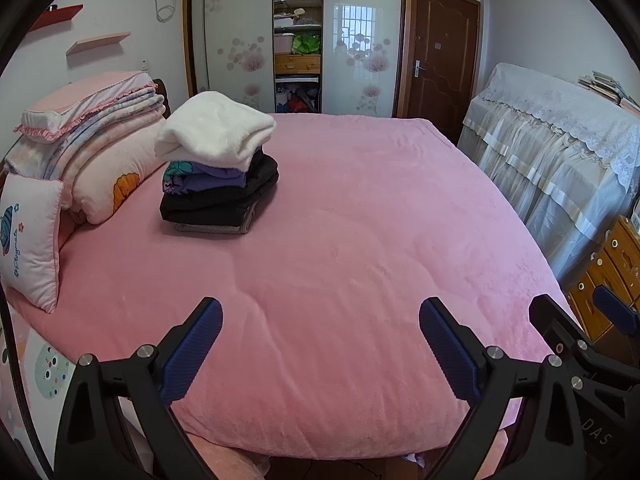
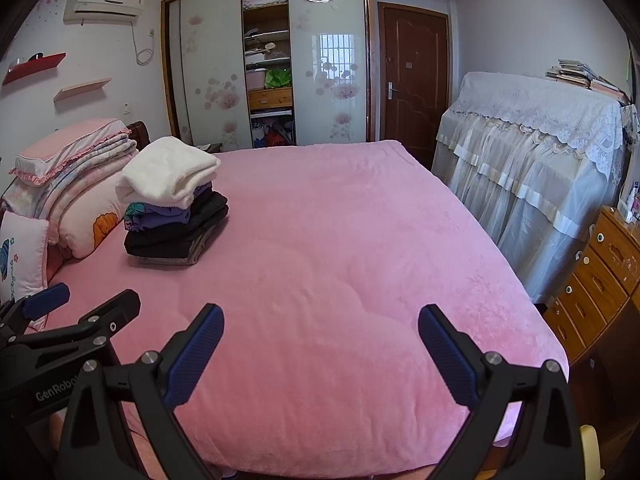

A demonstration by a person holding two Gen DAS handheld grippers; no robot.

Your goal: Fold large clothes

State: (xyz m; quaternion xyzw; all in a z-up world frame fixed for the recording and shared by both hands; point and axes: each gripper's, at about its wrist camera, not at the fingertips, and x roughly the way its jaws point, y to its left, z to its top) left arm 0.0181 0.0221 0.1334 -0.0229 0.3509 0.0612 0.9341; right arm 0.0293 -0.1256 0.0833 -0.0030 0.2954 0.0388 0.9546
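A stack of folded clothes (image 1: 218, 168) rests on the pink bed (image 1: 360, 240) at its far left, with a white fleece piece (image 1: 214, 130) on top, purple and black pieces under it. The right wrist view shows the same stack (image 2: 174, 208). My left gripper (image 1: 320, 344) is open over the bed's near edge, nothing between its blue pads (image 1: 192, 354). My right gripper (image 2: 320, 344) is open too, empty, beside the left one. The right gripper's fingers (image 1: 616, 312) show at the left view's right edge; the left gripper's fingers (image 2: 46, 300) show at the right view's left edge.
Folded quilts and pillows (image 1: 88, 140) are piled at the bed's head on the left. A lace-covered piece of furniture (image 2: 532, 160) and a wooden drawer chest (image 2: 596, 280) stand along the right side. A wardrobe (image 2: 268, 60) and a brown door (image 2: 414, 80) are behind the bed.
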